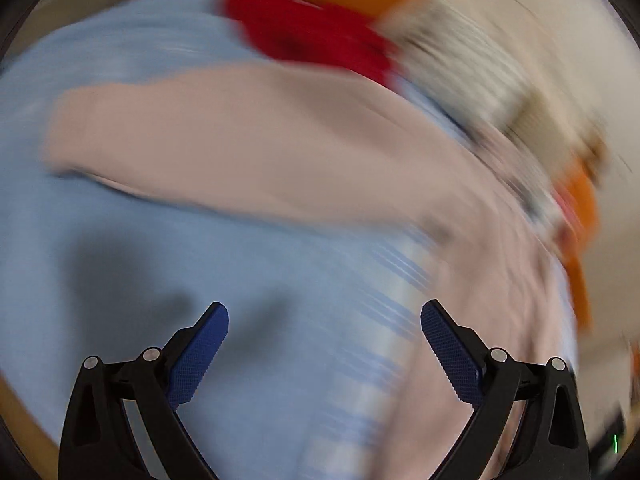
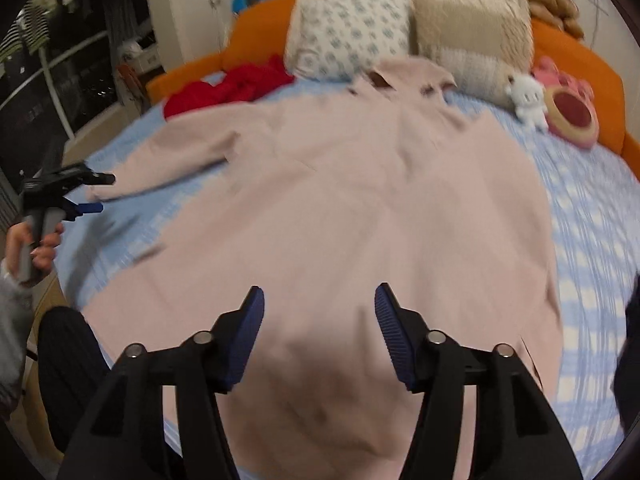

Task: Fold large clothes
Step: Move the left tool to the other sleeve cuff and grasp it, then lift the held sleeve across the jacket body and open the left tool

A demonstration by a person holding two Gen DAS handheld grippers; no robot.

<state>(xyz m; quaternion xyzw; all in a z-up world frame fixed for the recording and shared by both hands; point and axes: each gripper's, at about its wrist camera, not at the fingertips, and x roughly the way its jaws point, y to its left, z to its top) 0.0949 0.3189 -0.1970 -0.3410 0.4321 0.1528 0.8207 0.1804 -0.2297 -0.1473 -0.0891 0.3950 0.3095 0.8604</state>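
A large pale pink garment [image 2: 340, 208] lies spread flat on the blue checked bed sheet [image 2: 592, 216], collar toward the pillows, one sleeve [image 2: 168, 152] stretched to the left. My right gripper [image 2: 320, 312] is open and empty just above the garment's near hem. My left gripper [image 1: 324, 320] is open and empty over the sheet, short of the pink sleeve [image 1: 240, 140]; its view is heavily motion-blurred. It also shows in the right wrist view [image 2: 98, 194] at the left bed edge, near the sleeve's cuff.
A red garment [image 2: 228, 88] lies bunched at the far left of the bed. Pillows [image 2: 352, 32], a white plush toy [image 2: 526, 98] and a pink plush [image 2: 568, 108] sit at the orange headboard [image 2: 576, 52]. A dark window is on the left.
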